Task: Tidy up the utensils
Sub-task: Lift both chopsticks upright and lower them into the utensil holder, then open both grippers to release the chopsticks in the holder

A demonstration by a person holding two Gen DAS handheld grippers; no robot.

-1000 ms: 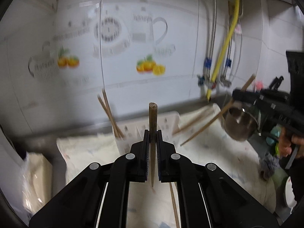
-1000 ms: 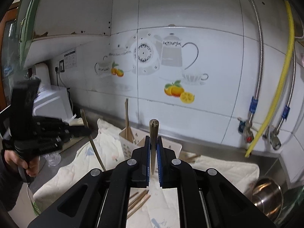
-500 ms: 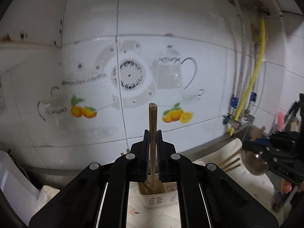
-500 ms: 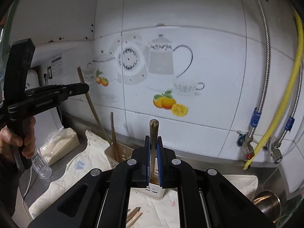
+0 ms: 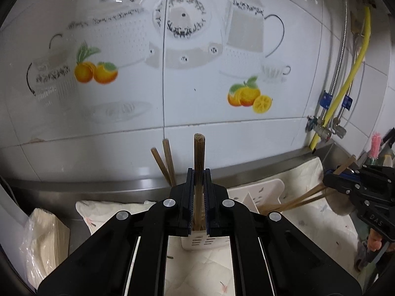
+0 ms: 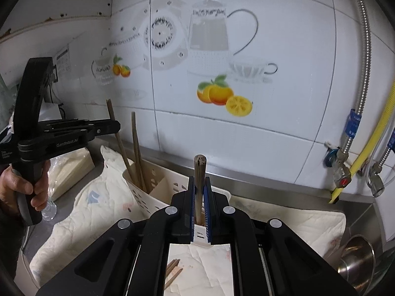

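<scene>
Gripper (image 5: 198, 197) and gripper (image 6: 200, 202) each clamping one chopstick (image 5: 199, 162) mid-shaft over holder (image 6: 158, 197); judging light, stiff, slippery.

Glossy wall tiles (image 6: 246, 135); wooden chopsticks (image 6: 135, 148); quilted cloth (image 6: 103, 197); plastic caddy (image 6: 153, 192).

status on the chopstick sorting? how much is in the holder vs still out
Done: two chopsticks already stand in the white holder. In hand: the left claw is shut on a chopstick, the right claw on another chopstick, both held over the holder and not yet dropped in. Left: a few loose chopsticks lie on the cloth in front.
</scene>
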